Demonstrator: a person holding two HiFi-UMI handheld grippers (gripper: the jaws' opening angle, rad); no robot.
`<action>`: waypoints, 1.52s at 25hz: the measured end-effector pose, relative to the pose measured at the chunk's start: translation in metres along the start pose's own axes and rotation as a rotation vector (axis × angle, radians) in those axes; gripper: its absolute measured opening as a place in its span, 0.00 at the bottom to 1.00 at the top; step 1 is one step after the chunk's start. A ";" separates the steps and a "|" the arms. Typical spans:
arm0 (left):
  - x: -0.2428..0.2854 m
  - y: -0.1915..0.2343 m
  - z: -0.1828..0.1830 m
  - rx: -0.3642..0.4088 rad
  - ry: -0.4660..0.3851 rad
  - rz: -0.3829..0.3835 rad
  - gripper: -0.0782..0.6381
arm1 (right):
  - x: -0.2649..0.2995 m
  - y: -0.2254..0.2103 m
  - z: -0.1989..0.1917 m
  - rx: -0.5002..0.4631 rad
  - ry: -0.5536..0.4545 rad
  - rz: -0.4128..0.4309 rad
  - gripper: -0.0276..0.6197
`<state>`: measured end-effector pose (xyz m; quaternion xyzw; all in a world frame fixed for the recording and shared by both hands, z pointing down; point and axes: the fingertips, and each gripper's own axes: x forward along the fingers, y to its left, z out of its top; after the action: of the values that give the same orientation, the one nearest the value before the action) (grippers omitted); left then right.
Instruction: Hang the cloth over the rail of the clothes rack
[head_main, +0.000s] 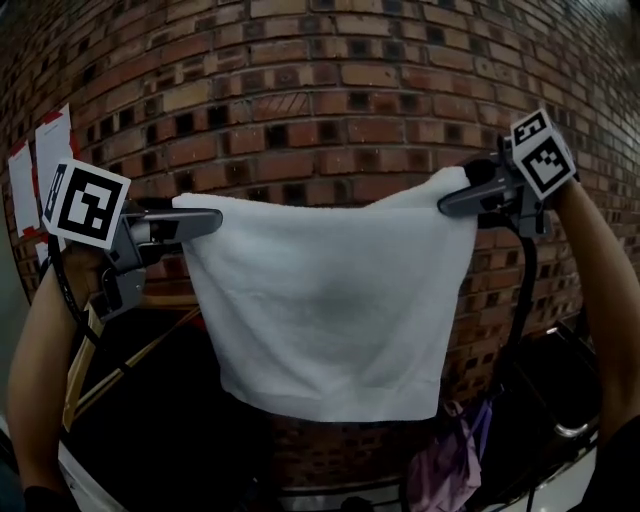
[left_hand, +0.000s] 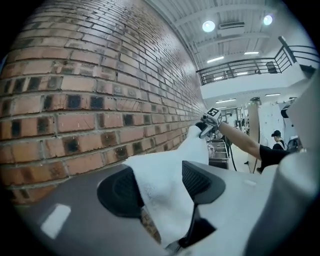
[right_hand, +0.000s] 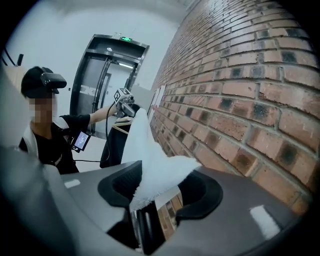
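A white cloth (head_main: 330, 300) hangs spread flat in front of the brick wall, with its two top corners at my grippers. My left gripper (head_main: 205, 222) is at the top left corner. In the left gripper view its jaws (left_hand: 160, 185) stand wide apart, and the cloth corner (left_hand: 165, 200) lies loosely between the pads. My right gripper (head_main: 455, 200) is at the top right corner. Its jaws (right_hand: 160, 187) are also spread, and a pointed fold of cloth (right_hand: 150, 165) rests between them. I cannot make out a rail; the cloth covers whatever is under its top edge.
The brick wall (head_main: 320, 90) stands close behind the cloth. Paper sheets (head_main: 40, 150) are stuck to it at the left. Wooden bars (head_main: 130, 365) slant at the lower left. A purple cloth (head_main: 450, 465) hangs low at the right, beside a black cable (head_main: 522, 300).
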<state>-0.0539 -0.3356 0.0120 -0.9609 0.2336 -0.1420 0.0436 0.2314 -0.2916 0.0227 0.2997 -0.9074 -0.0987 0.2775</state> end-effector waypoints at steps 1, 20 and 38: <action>0.001 0.001 0.001 -0.015 -0.004 0.000 0.48 | -0.001 -0.002 0.000 -0.002 -0.008 -0.013 0.40; 0.009 0.015 -0.007 -0.058 0.037 0.054 0.38 | -0.003 0.013 0.061 -0.248 -0.130 -0.207 0.36; -0.083 0.027 0.069 -0.104 -0.515 0.224 0.25 | 0.052 0.029 0.040 -0.212 0.006 -0.137 0.22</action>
<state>-0.1157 -0.3199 -0.0789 -0.9344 0.3267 0.1249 0.0678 0.1595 -0.2990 0.0226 0.3303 -0.8684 -0.2121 0.3029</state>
